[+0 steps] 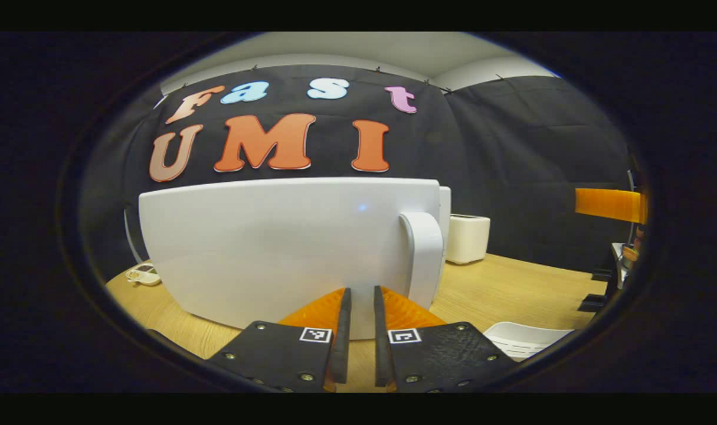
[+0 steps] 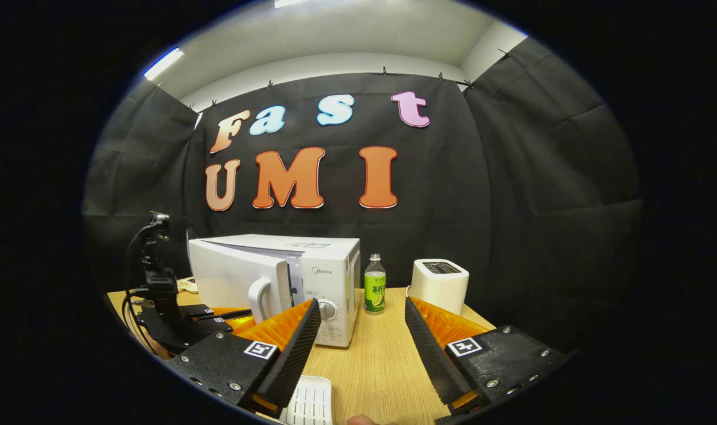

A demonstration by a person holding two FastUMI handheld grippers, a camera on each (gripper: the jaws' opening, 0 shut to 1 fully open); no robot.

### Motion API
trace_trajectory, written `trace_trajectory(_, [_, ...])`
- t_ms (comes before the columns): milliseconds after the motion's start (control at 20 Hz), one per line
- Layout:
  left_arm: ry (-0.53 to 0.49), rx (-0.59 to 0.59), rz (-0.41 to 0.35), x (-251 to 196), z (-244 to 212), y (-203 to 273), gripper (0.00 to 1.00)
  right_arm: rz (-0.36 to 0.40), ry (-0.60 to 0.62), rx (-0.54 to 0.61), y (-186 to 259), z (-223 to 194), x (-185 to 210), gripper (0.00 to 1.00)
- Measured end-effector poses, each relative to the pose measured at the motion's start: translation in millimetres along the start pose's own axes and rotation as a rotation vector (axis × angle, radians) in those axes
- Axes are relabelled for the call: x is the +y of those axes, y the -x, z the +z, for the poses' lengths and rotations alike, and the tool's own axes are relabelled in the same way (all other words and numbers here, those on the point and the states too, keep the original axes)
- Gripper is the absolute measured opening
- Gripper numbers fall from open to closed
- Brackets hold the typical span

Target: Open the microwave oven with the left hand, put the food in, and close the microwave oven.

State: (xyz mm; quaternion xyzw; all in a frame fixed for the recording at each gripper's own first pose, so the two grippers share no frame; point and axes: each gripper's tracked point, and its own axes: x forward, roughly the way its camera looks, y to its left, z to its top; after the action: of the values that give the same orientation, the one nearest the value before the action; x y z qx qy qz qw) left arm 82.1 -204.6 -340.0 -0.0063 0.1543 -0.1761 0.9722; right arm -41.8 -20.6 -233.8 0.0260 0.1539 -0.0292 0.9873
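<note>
The white microwave [image 2: 328,265] stands on the wooden table with its door [image 2: 240,277] swung partly ajar. In the left gripper view that door [image 1: 275,248] looms close, its curved handle [image 1: 424,254] at the right edge. My left gripper [image 1: 361,290] is shut with nothing between its fingers, just in front of the door's lower face and left of the handle. The right gripper view shows it [image 2: 225,316] low beside the door. My right gripper [image 2: 361,302] stands open and empty, well back from the microwave. A white slotted tray [image 2: 308,401] lies below it; its contents are hidden.
A bottle with a green label [image 2: 375,292] and a white toaster [image 2: 439,286] stand right of the microwave. The toaster [image 1: 467,239] also appears behind the door handle. A small white device [image 1: 143,274] lies at the table's far left. A fingertip [image 2: 361,420] shows at the bottom edge.
</note>
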Motion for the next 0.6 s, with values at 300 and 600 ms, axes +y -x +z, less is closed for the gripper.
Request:
trace_trajectory(300, [-0.034,0.009,0.058,4,1,-35,0.19,-0.020,0.025,0.004,0,-1,1,0.89])
trace_trajectory(600, [-0.045,0.012,0.110,5,-4,-49,0.14,-0.022,0.040,0.007,-3,-4,-1,0.89])
